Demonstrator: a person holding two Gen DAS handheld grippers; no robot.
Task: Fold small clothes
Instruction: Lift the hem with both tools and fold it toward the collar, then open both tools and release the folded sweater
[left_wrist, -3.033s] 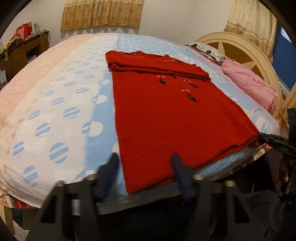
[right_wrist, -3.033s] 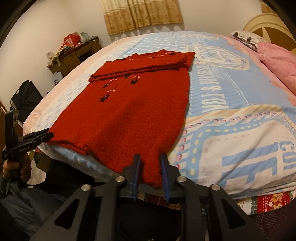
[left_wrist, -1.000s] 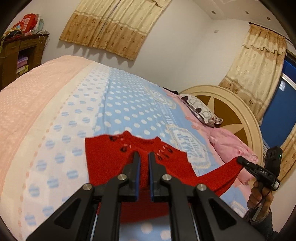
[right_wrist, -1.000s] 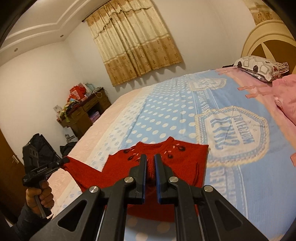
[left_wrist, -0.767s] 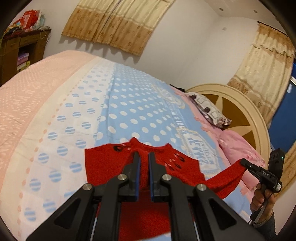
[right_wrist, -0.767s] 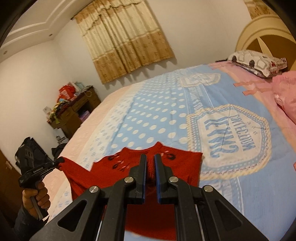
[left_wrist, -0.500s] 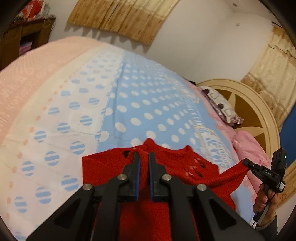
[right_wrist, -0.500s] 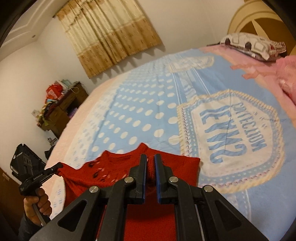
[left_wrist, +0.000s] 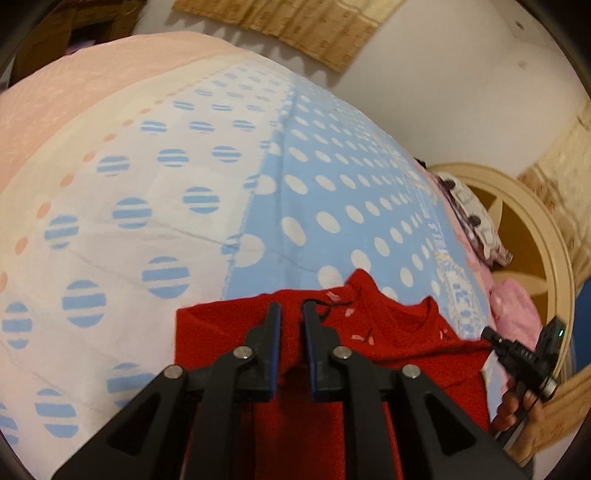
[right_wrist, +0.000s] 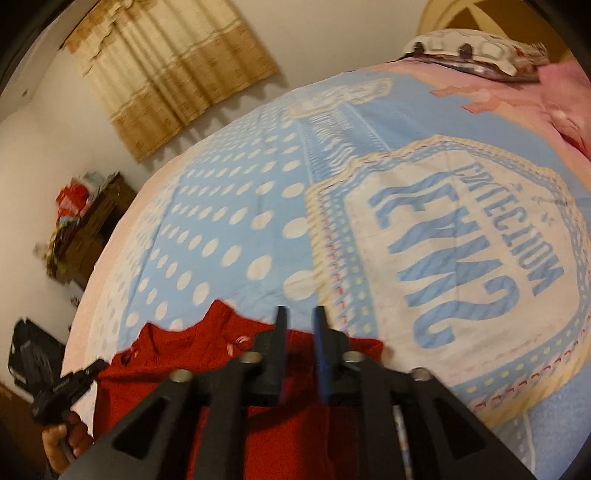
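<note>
Red sweater (left_wrist: 388, 369) edge between loosening left claw (left_wrist: 291, 332) tips, open bedspread (left_wrist: 184, 184) beyond.

Bedspread (left_wrist: 155, 192) bare ahead, pillows (right_wrist: 480, 51) far off — headboard (left_wrist: 532, 221) beyond

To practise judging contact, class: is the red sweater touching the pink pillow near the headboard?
Apart. The left wrist view shows a strip of blue bedspread between the red sweater and the pink pillow.
</note>
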